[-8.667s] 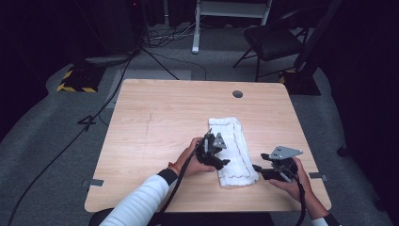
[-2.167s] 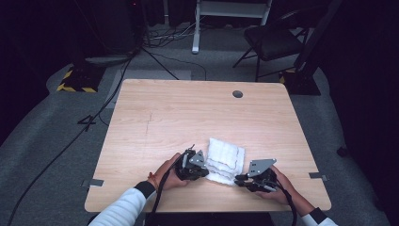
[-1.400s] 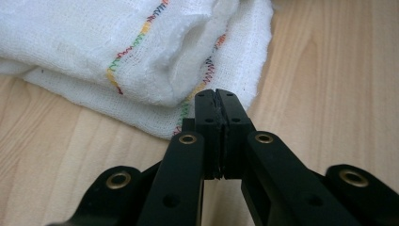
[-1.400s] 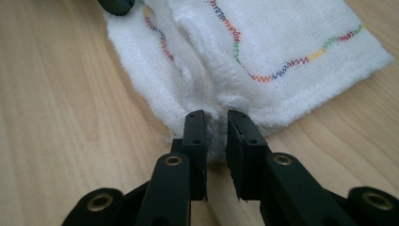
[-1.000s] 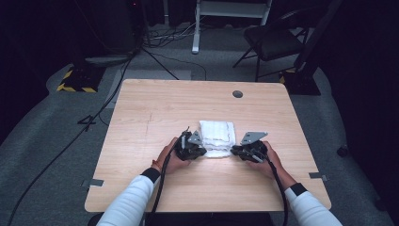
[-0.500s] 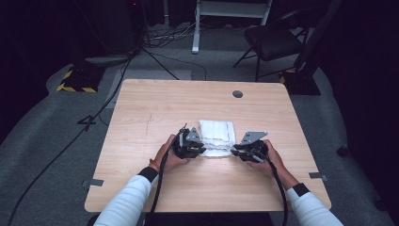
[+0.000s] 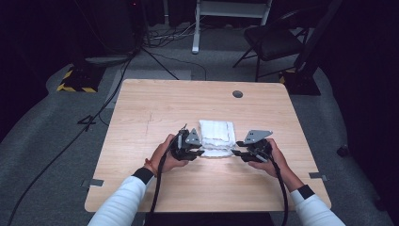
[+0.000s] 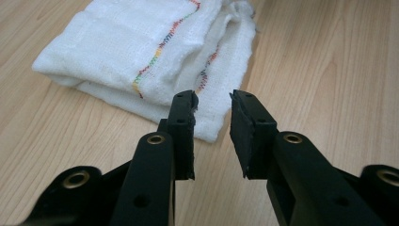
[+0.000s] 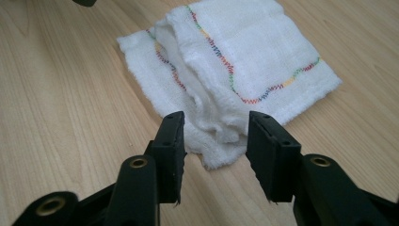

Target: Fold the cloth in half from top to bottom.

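Now that both tools' jaws have just been opening off the folded white cloth (image 7: 217, 139) lying between them on the bench (image 7: 155, 108), lift your left tool (image 7: 197, 153) and right tool (image 7: 236, 153) straight clear so no layer snags.

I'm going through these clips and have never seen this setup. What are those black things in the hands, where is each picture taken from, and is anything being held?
A person sits at a wooden table and holds a hand-operated two-jaw gripper in each hand. One picture looks down from above the person's side: the left gripper and the right gripper flank a folded white cloth with multicoloured stitching. The other two come from cameras riding on each gripper, looking along its black jaws. In both, the jaws have just been opening and stand apart. The cloth's near corners lie in line with the gaps, but the pads do not press on it, so nothing is held. The cloth rests on the table.
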Action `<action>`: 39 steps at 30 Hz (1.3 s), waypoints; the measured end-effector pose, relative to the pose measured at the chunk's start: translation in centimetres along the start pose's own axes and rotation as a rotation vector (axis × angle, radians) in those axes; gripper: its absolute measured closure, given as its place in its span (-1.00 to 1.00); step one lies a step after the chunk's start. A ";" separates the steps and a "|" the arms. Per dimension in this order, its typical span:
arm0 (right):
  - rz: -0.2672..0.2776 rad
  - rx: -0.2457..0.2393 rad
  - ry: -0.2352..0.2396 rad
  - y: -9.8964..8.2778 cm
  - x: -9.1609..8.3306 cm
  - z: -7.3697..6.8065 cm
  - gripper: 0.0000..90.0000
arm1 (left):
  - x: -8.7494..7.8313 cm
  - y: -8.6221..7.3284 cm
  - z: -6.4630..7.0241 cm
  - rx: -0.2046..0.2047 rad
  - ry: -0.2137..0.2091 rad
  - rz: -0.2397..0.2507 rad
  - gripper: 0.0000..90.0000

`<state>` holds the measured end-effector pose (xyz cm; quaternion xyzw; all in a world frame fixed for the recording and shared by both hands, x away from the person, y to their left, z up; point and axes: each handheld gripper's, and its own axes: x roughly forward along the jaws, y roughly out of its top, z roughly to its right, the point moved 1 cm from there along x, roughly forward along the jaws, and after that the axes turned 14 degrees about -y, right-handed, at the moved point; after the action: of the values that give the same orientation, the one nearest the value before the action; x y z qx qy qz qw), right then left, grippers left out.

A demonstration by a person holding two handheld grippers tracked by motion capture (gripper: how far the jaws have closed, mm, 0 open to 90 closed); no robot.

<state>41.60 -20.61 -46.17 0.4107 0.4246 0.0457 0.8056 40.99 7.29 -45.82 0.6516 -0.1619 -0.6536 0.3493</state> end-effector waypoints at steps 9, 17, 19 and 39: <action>-0.015 -0.017 -0.038 0.2 -1.3 -0.2 -0.07 | -1.1 -0.1 0.7 -0.017 0.061 -0.009 0.00; -0.013 -0.026 -0.063 -0.1 -2.4 -0.2 -0.25 | -1.8 -0.5 1.4 -0.030 0.104 -0.031 -0.39; -0.021 -0.033 -0.073 -0.3 -2.7 -0.2 -0.29 | -2.1 -0.8 1.5 -0.028 0.103 -0.033 -0.48; -0.092 -0.039 -0.124 -4.1 -5.0 0.4 -0.25 | -4.8 -4.8 3.1 -0.039 0.235 -0.100 -0.51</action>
<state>37.55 -25.68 -45.70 0.3771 0.3914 -0.0085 0.8394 36.34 13.07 -45.19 0.7242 -0.0747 -0.5922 0.3454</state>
